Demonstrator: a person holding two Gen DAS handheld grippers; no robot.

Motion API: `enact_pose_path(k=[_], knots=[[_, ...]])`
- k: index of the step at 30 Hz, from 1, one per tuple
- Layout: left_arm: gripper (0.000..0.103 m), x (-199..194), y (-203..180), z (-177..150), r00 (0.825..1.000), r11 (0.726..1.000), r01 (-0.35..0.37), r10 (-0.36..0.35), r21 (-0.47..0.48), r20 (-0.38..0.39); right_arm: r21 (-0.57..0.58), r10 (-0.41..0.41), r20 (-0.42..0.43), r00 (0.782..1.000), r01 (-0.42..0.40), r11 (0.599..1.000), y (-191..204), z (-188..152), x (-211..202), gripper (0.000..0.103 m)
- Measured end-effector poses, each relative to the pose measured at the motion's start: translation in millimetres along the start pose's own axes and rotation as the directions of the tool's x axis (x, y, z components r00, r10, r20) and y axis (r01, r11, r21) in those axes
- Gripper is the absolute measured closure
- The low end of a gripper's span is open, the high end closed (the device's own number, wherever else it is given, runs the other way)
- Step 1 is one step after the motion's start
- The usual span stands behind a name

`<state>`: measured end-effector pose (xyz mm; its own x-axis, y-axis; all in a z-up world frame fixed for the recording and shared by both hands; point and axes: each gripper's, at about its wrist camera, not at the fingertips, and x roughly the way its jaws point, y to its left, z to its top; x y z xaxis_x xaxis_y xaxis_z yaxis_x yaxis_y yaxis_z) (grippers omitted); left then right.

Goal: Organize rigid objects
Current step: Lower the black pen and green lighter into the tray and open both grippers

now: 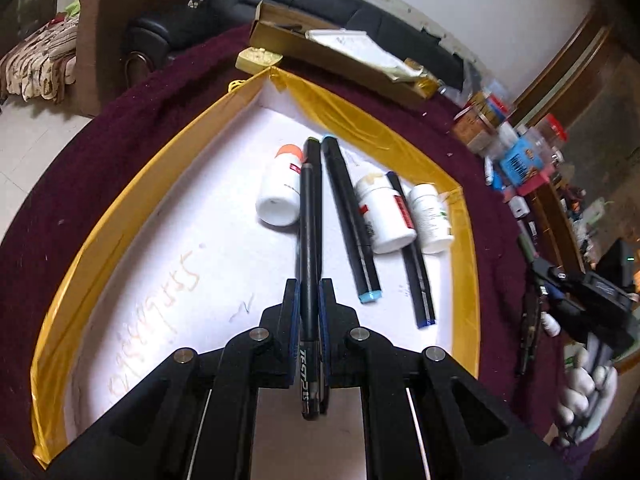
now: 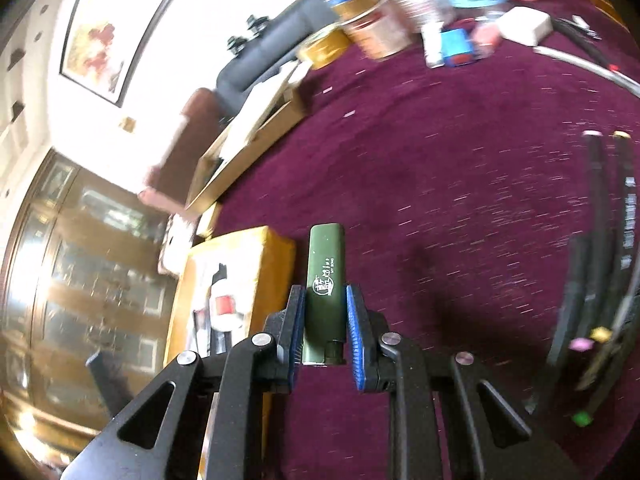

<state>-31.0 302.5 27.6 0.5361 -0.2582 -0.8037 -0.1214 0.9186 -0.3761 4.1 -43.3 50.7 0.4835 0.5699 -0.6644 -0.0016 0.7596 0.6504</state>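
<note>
**Both grippers clamped: a black pen on the left, a green lighter on the right**

The left gripper point(image 1: 309, 292) has its jaws together on a black pen point(image 1: 310, 240). The pen runs straight along the line of the fingers: its printed end lies back between the blue pads point(image 1: 295, 312), and its long front part sticks out forward over the white floor of a yellow-edged tray point(image 1: 120, 216). The gripper points downward into this tray. Just ahead of the pen tip lies a white bottle with an orange cap point(image 1: 280, 188), on its side. To the right of the held pen lie a black marker with light blue ends point(image 1: 350, 220), then a second white bottle point(image 1: 384, 212), a dark marker with a blue end point(image 1: 414, 256) and a third, smaller white bottle point(image 1: 432, 220), all close together near the right wall of the tray.

The right gripper point(image 2: 323, 308) is clamped on a green lighter point(image 2: 325, 284). The lighter stands between the pads, with its body reaching forward beyond the fingertips and its metal end back toward the camera. This gripper is tilted down over the dark red tablecloth point(image 2: 440, 160); the view is blurred. To its left the yellow tray appears again, and several dark pens point(image 2: 600, 240) lie at the right edge.
</note>
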Motion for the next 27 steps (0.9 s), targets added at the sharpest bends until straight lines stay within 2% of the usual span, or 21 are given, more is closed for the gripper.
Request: enact_pose_path(k=[3, 5, 8, 10, 15, 17, 27], knots=[[0.092, 3.1, 5.6, 9.8, 0.999, 0.999, -0.039, 0.039, -0.019, -0.007, -0.044, 0.028, -0.044, 0.999, -0.030, 0.999, 25.7, -8.3, 13.8, 0.085], [0.081, 5.6, 12.2, 15.4, 0.999, 0.998, -0.047, 0.046, -0.043, -0.025, -0.079, 0.038, -0.073, 0.997, -0.043, 0.996, 43.5, -14.1, 25.1, 0.085], [0.069, -2.5, 26.0, 13.1, 1.000, 0.994, 0.027, -0.027, -0.103, -0.006, -0.125, 0.048, -0.123, 0.991, -0.063, 0.990, 66.6, -24.3, 41.6, 0.085], [0.064, -11.8, 32.2, 7.8, 0.999, 0.990, 0.052, -0.049, -0.135, 0.023, -0.150, 0.052, -0.160, 0.986, -0.076, 0.986, 79.1, -32.1, 53.5, 0.085], [0.061, -46.5, 45.6, -11.1, 0.987, 0.972, 0.129, -0.107, -0.194, 0.122, -0.225, 0.039, -0.253, 0.967, -0.098, 0.969, 112.2, -57.5, 87.2, 0.092], [0.052, -56.2, 46.5, -15.1, 0.981, 0.969, 0.141, -0.110, -0.203, 0.157, -0.263, 0.019, -0.285, 0.958, -0.098, 0.960, 125.1, -69.3, 101.3, 0.092], [0.050, -80.9, 39.2, -22.3, 0.962, 0.971, 0.171, -0.128, -0.167, 0.240, -0.397, -0.095, -0.243, 0.965, -0.010, 0.918, 157.2, -72.5, 133.3, 0.089]])
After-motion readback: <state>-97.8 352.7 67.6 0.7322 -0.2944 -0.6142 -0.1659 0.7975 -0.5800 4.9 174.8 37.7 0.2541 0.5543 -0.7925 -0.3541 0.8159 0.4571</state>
